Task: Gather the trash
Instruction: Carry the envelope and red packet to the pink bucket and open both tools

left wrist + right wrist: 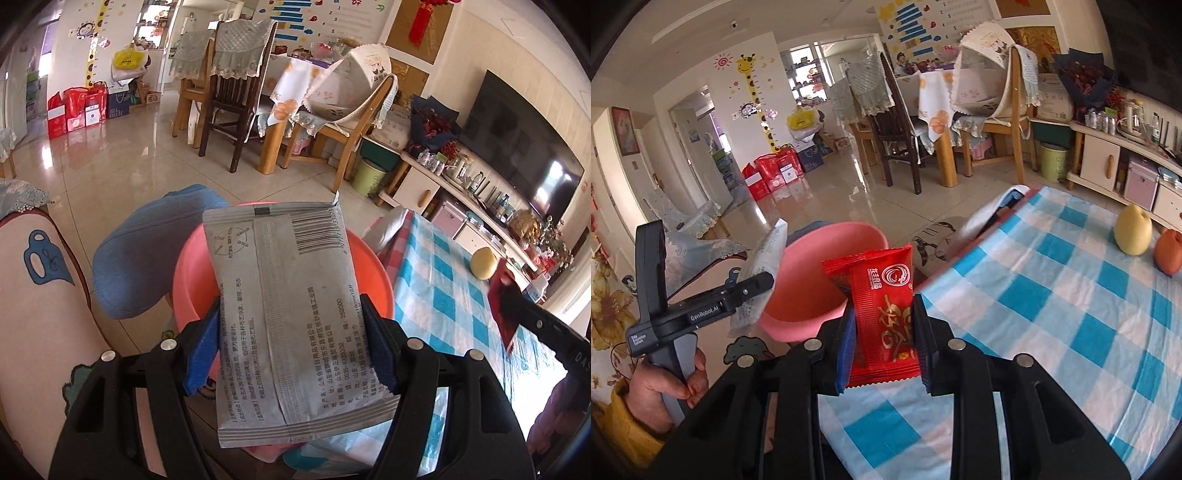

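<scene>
Grey foil: a flat printed packet [284,317], barcode at its far end, is clamped between the blue pads of the left gripper [291,347], jaws spread wide to span its width. The packet sits over the pink basin [192,273], which shows behind and beneath it.

Red wrapper [886,317] with gold lettering is pinched at its lower half by the right gripper [882,347], jaws narrow, the wrapper upright between the pads. It hangs at the table's near-left edge, just beside the basin's rim.

From the right wrist view the left gripper shows side-on at left, gripped by a hand [665,387] in a yellow sleeve [624,424], its packet tilted against the basin's outer left side. From the left wrist view the right gripper enters at right, the red wrapper at its tip above the tablecloth.

Blue-and-white checked tablecloth [1052,314] covers the table. On it, well apart from both grippers: 1 pale yellow fruit [1133,230] and 1 orange-red fruit [1169,251], touching or nearly so.

Farther: a blue cushion [147,254] left of the basin, dining chairs [232,92], a green bin [369,177], a television [517,147].
</scene>
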{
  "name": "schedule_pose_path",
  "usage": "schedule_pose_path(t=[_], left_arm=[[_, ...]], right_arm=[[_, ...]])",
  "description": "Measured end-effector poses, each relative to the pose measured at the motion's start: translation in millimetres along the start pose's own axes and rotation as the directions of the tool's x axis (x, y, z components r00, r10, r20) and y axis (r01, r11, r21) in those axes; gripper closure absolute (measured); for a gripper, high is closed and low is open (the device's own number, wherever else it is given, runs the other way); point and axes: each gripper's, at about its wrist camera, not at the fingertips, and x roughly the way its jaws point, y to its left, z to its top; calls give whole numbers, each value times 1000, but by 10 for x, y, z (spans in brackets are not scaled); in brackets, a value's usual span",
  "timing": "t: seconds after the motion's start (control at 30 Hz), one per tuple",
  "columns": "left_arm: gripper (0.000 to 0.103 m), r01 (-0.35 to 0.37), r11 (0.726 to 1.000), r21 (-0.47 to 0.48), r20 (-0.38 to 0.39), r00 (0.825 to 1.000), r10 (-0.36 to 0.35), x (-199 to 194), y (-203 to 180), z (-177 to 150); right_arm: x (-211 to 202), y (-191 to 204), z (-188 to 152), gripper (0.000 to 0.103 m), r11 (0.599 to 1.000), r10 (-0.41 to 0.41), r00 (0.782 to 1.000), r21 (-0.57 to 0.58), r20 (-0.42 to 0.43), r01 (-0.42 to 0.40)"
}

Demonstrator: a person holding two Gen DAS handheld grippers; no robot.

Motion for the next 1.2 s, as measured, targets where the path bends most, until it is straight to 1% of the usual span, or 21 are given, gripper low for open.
schedule_pose_path(t=[0.17, 0.27, 0.37, 0.43, 0.47, 0.53, 0.57, 0.6, 0.63, 0.67, 0.8, 0.87, 0.93, 1.07, 1.13, 1.2], left_arm=[[33, 2, 1000, -7, -9, 1000, -2, 122, 85, 28], [32, 6, 1000, -2, -25, 1000, -6, 256, 96, 52], [31, 0, 1000, 18, -46, 999, 1, 411, 86, 41], [30, -4, 999, 33, -68, 998, 6, 494, 87, 29], [29, -12, 999, 39, -72, 997, 15, 515, 93, 19], [28, -9, 998, 61, -58, 998, 13, 516, 81, -11], [28, -8, 997, 71, -51, 999, 11, 503, 78, -26], [27, -10, 997, 78, -45, 999, 13, 494, 71, -47], [26, -12, 997, 80, -39, 999, 15, 480, 63, -61], [20, -12, 997, 80, -32, 999, 14, 457, 50, -73], [15, -29, 997, 76, 20, 999, 27, 347, 20, -106], [11, -37, 995, 90, 44, 998, 33, 293, -11, -113], [7, -34, 993, 109, 48, 998, 29, 236, -55, -127], [6, -34, 989, 145, 46, 999, 28, 144, -198, -124], [6, -49, 986, 161, 63, 997, 40, 76, -294, -139], [6, -46, 985, 164, 73, 997, 35, 30, -384, -148]], right_arm=[[400, 215, 232, 73, 999, 40, 999, -20, -10, -40], [641, 306, 313, 73, 998, 47, 999, -32, -15, -47], [897, 353, 346, 71, 997, 73, 996, -33, -57, -75], [1020, 358, 323, 58, 999, 30, 997, -39, -75, -33], [1051, 335, 297, 47, 999, 38, 996, -25, -83, -40], [1021, 285, 238, 36, 999, 34, 997, -11, -68, -35], [989, 257, 198, 28, 1000, 16, 998, -16, -59, -17], [947, 228, 161, 25, 1000, -5, 999, -25, -50, 4], [919, 199, 129, 24, 999, -23, 999, -29, -45, 22], [864, 164, 91, 22, 998, -49, 998, -29, -38, 48], [660, -11, -61, 14, 994, -109, 994, -5, -20, 109], [568, -88, -140, 14, 991, -136, 990, 10, -25, 136], [485, -138, -196, 14, 988, -152, 988, 17, -31, 152], [321, -235, -303, 14, 979, -205, 978, 5, -31, 205], [251, -282, -354, 14, 975, -222, 975, 13, -29, 223], [164, -343, -410, 14, 971, -236, 971, 26, -29, 237]])
